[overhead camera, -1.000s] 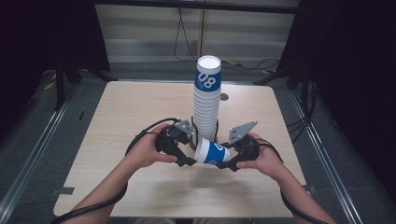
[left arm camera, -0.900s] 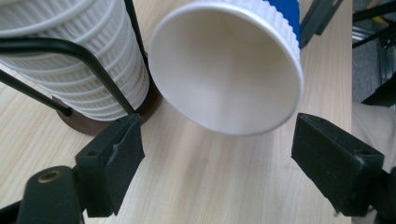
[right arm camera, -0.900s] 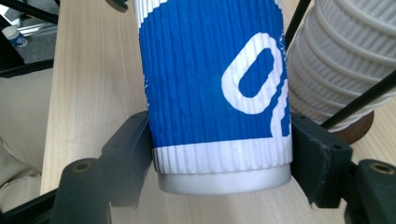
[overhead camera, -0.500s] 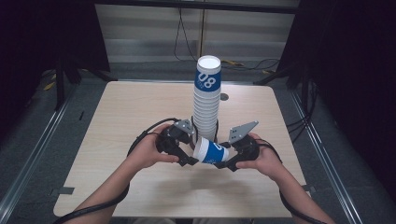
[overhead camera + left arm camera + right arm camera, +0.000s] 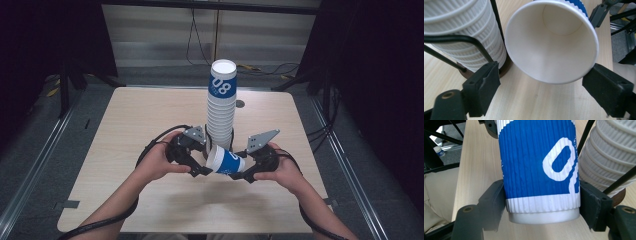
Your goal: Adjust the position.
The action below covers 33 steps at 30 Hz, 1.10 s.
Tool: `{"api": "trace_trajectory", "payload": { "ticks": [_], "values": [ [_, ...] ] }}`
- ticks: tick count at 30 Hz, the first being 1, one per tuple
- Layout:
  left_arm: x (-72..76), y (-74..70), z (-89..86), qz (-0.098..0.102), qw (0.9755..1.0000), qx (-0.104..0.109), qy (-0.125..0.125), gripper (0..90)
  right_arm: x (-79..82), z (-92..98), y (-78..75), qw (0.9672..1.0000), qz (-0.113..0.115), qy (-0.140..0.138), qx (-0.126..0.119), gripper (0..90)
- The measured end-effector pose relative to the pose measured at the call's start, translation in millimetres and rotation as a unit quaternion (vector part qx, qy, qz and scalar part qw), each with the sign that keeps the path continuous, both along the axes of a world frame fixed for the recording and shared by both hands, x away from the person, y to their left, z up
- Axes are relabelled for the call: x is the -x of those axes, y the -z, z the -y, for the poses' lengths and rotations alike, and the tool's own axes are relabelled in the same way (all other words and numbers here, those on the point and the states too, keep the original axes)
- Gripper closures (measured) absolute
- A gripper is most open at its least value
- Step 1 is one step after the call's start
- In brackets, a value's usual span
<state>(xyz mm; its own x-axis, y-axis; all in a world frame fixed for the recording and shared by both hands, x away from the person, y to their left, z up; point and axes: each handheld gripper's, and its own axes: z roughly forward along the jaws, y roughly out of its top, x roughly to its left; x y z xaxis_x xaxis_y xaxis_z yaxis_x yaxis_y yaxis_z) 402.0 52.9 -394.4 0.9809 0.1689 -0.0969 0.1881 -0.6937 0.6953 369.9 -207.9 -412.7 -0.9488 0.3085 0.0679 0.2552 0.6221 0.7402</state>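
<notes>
High view: left gripper (image 5: 204,169) has just spread off the cup's (image 5: 226,161) rim; right gripper (image 5: 246,175), at the cup's 3 o'clock, pinches its base and now likely carries it alone.

Left tool (image 5: 202,166) just opening, right tool (image 5: 246,175) clamped

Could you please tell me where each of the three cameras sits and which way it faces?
High view: above the table's near edge, looking forward and down at the light wooden table; forearms, both hands.
Left gripper view: on the left gripper, facing the blue-and-white ribbed paper cup's open mouth.
Right gripper view: on the right gripper, facing that cup's base.
Shared: the tall white stack of paper cups.
</notes>
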Motion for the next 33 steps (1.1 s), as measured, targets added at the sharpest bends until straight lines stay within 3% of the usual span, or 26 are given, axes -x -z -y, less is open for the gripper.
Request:
{"api": "trace_trajectory", "payload": {
  "ticks": [10,16,19,22,33],
  "values": [
    [-1.6,1.2,-0.7,0.002,0.9999,0.007,0.011,9.4,0.5,-2.1,-0.7,1.0000,0.001,-0.004,-0.003,27.9],
    [0.4,0.0,3.2,0.016,0.9995,0.005,0.026,9.4,-0.2,-6.8,-1.3,0.9999,0.002,-0.011,-0.001,28.0],
    [-0.1,-1.1,4.8,0.020,0.9991,0.017,0.032,9.5,-0.7,-9.0,-1.9,0.9999,0.003,-0.013,0.002,28.0],
    [0.4,-2.4,6.4,0.012,0.9991,0.032,0.026,9.7,-0.3,-11.6,-2.4,0.9998,0.003,-0.016,0.011,28.0],
    [0.5,1.3,7.0,0.005,0.9993,0.021,0.030,12.3,-0.5,-11.9,-2.5,0.9998,0.007,-0.017,0.005,28.0]
  ]
}}
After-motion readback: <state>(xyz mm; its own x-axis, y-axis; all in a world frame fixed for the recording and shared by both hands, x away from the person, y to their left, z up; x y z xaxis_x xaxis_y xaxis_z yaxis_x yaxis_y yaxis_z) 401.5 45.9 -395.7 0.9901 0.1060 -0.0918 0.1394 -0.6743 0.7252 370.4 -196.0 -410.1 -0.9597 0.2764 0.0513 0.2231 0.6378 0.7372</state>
